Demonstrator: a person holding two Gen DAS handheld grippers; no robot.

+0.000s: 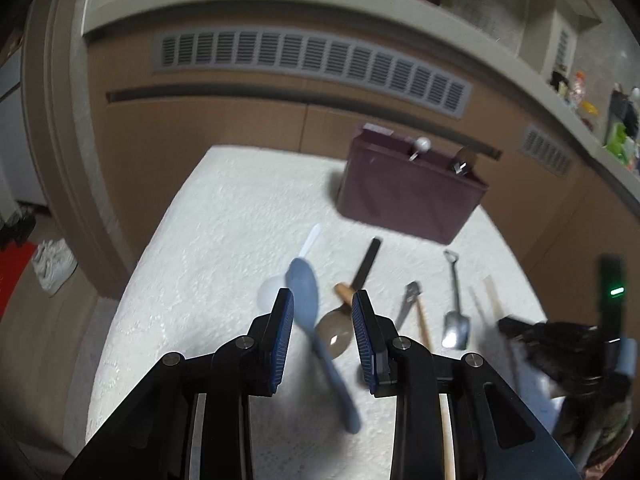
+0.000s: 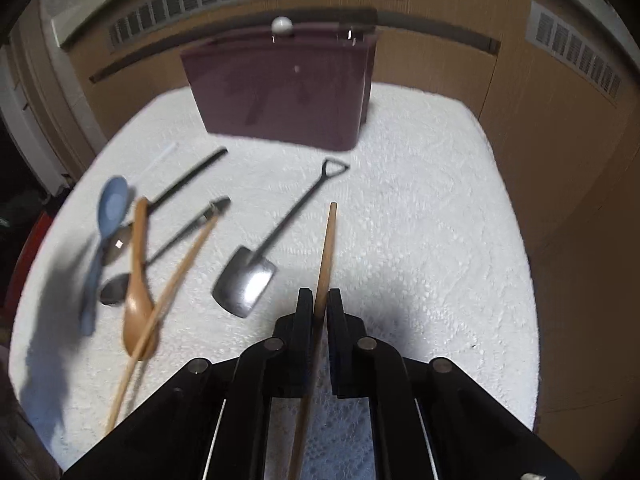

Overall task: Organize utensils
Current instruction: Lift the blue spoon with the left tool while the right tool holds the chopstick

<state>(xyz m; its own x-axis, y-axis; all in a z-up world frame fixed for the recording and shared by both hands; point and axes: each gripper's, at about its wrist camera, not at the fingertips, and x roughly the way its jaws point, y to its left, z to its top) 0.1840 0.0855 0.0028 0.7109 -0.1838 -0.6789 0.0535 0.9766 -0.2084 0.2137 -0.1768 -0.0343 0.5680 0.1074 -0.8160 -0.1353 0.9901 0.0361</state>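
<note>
Holding: right gripper (image 2: 319,304) has its jaws squeezed tight on a wooden chopstick (image 2: 326,248), which runs forward between the pads and points toward the box.
Left tool: left gripper (image 1: 323,320) stands partly open with a blue spoon (image 1: 306,300) between its pads; the spoon is blurred and lies slantwise across the gap. Whether the pads press on it I cannot tell.
Box: a dark purple box (image 2: 288,88) stands at the far edge of the white cloth (image 2: 420,200), with a white ball-topped handle (image 2: 282,25) sticking up out of it.
Loose on cloth: a small metal shovel-shaped spoon (image 2: 250,280) lies just left of the held chopstick, handle toward the box.
Pile at left: a wooden spoon (image 2: 138,280), a second chopstick (image 2: 176,276) lying across its bowl, two metal spoons (image 2: 114,294) and a black-handled utensil (image 2: 188,178) lie close together.
Background: brown panelling with a grey vent grille (image 1: 312,64) behind the table.
</note>
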